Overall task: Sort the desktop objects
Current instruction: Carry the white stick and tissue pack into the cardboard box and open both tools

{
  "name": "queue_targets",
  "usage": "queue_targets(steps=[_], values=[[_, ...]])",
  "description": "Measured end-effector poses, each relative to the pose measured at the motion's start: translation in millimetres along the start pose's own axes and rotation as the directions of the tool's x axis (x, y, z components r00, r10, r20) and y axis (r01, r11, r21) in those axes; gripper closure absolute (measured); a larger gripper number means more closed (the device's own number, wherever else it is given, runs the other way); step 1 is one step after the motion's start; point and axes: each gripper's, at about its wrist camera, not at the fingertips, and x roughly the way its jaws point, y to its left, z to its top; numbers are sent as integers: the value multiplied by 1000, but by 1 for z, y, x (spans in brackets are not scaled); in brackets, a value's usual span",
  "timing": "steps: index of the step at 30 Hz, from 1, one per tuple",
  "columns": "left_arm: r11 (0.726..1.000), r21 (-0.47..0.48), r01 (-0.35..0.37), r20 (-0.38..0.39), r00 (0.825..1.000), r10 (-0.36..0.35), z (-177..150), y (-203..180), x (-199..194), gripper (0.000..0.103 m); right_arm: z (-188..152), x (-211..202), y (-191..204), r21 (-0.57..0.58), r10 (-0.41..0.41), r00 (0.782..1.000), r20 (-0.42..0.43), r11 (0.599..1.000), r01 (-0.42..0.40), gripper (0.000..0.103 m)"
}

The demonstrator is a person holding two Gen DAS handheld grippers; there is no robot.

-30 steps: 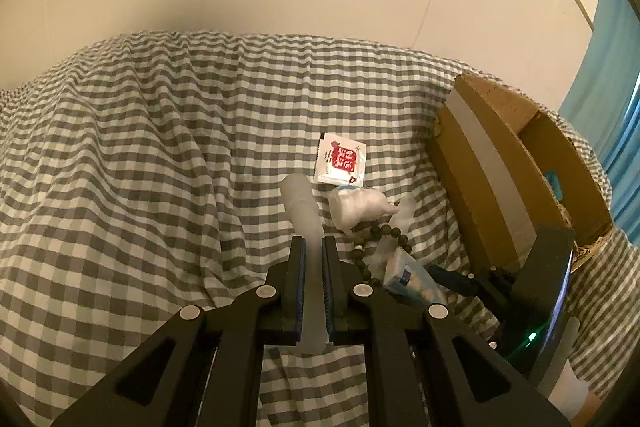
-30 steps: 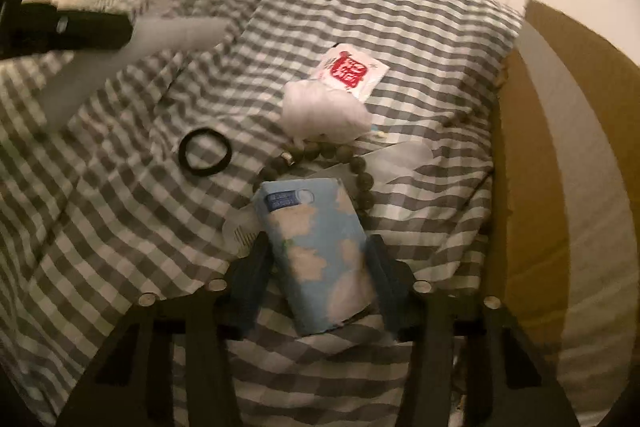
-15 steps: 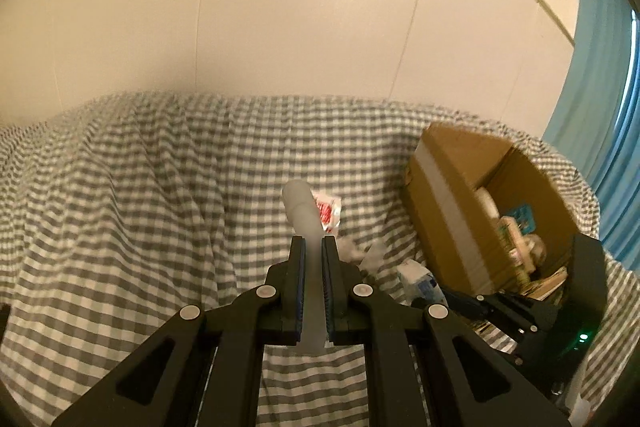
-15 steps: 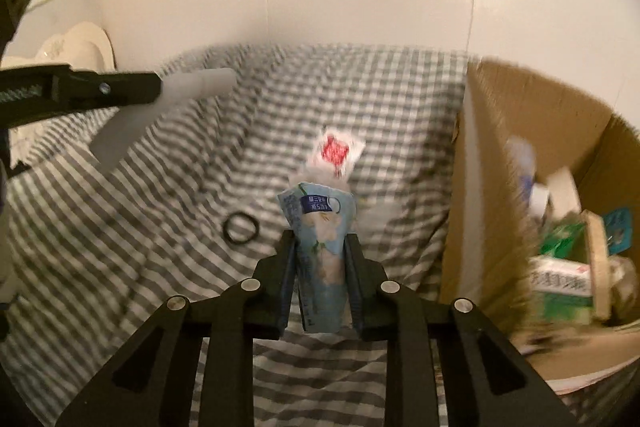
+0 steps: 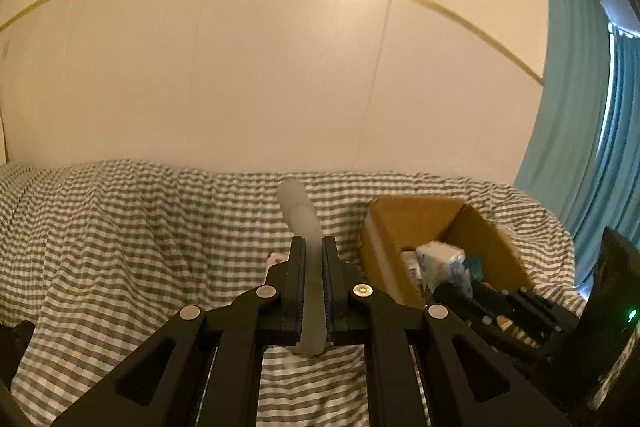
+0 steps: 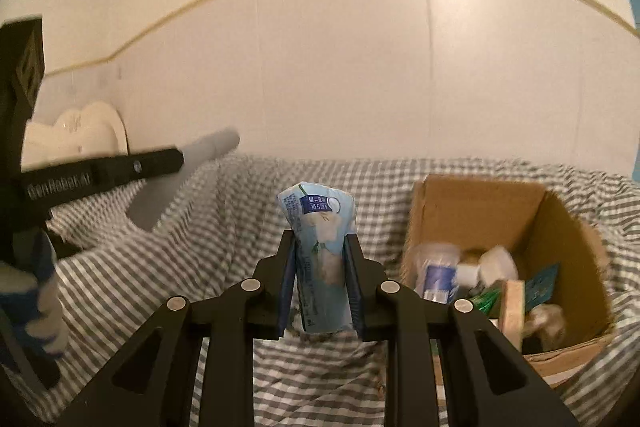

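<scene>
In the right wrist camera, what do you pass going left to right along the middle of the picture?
left gripper with its translucent white tube → blue tissue pack in the right gripper → cardboard box of sorted items.

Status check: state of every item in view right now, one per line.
left gripper: shut on the translucent stick, held above the cloth.
translucent stick: clamped, tip pointing away from the camera.
right gripper: shut on the tissue pack.
tissue pack: squeezed, upright, lifted off the cloth.
cardboard box: open, already holding several items.
checked cloth: rumpled.
</scene>
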Motion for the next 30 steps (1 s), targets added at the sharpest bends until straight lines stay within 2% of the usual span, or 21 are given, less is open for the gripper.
queue_targets(steps=[14,22,30], values=[[997,64,51,94,994,-57,22,-57,-21,95,37,-71,-31,48,-71,985,158,997,65,81],[990,99,101,87,990,-110,27,-91,0,95,44,-93,-66,106,-139,972,190,987,121,81],[977,134,164,60,983,-173,28,-123,29,95,41,-95,-100,151,-231,955,185,967,204,81]])
